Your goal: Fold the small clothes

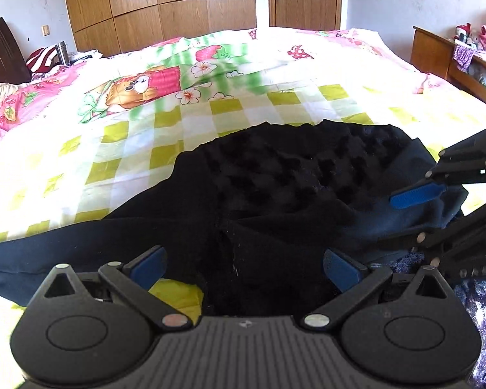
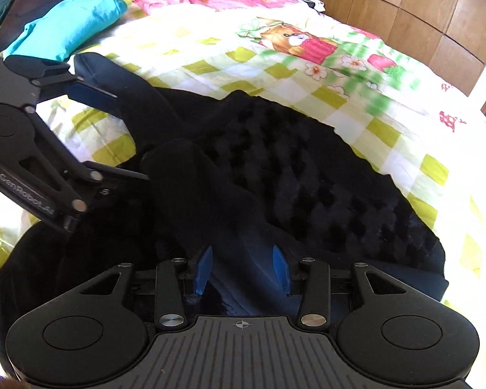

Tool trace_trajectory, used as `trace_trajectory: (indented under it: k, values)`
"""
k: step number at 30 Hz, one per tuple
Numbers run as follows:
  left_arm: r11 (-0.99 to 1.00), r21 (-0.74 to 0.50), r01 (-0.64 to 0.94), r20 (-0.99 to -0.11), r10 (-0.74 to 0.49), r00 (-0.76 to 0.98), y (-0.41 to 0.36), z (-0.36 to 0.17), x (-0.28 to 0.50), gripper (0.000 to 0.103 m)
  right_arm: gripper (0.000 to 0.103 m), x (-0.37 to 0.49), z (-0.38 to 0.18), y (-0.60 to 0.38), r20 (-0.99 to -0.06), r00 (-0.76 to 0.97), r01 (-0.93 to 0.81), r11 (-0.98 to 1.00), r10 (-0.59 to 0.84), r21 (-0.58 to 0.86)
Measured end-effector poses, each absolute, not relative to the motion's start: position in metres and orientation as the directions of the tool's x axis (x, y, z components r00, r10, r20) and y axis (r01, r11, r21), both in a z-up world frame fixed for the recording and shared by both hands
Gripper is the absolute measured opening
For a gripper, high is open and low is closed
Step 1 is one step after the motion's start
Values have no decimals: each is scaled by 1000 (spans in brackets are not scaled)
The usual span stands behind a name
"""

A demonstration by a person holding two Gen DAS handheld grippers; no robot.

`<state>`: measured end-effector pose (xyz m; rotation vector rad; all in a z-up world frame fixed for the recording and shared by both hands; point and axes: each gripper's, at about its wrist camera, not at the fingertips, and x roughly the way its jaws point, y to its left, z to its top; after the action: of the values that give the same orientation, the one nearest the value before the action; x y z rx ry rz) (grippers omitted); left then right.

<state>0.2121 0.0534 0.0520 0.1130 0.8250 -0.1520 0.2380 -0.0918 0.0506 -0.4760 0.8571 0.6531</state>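
Both hand-held grippers sit low over the dark navy garment with a bumpy fleece lining [image 1: 295, 175], which lies spread on the bed with the yellow-checked, cartoon-printed quilt [image 1: 129, 149]. Our left hand-held gripper [image 1: 243, 269] is released, its blue pads spread wide with dark cloth between them but not pinched. Our right hand-held gripper [image 2: 241, 270] has its blue pads drawn partly in around a smooth navy fold at the garment's near edge; we judge it to be grasping that fold, though contact on both pads is hard to confirm against the dark fabric. We read this as the start of a fold, with one side gathered and the other not yet taken. Next we need the left pads to clench on the near hem, then both to lift and carry the edge across the fleece. A folded turquoise cloth [image 2: 68, 26] lies well apart, near the bed's far corner.
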Motion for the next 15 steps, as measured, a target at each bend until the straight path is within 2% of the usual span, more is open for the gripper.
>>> trace_trajectory:
  k: [6,10,15]
  values:
    - [986,15,167,-766,-96,635,49,42,223,103,41,280,49,-108,-808,492,-674,729,325,-118]
    - [991,-46,126,-783,-114,612,52,32,233,103,41,309,39,-94,-846,359,-767,641,394,-27]
    - [995,-40,91,-792,-87,604,55,25,238,103,41,333,18,-70,-879,224,-796,599,421,84]
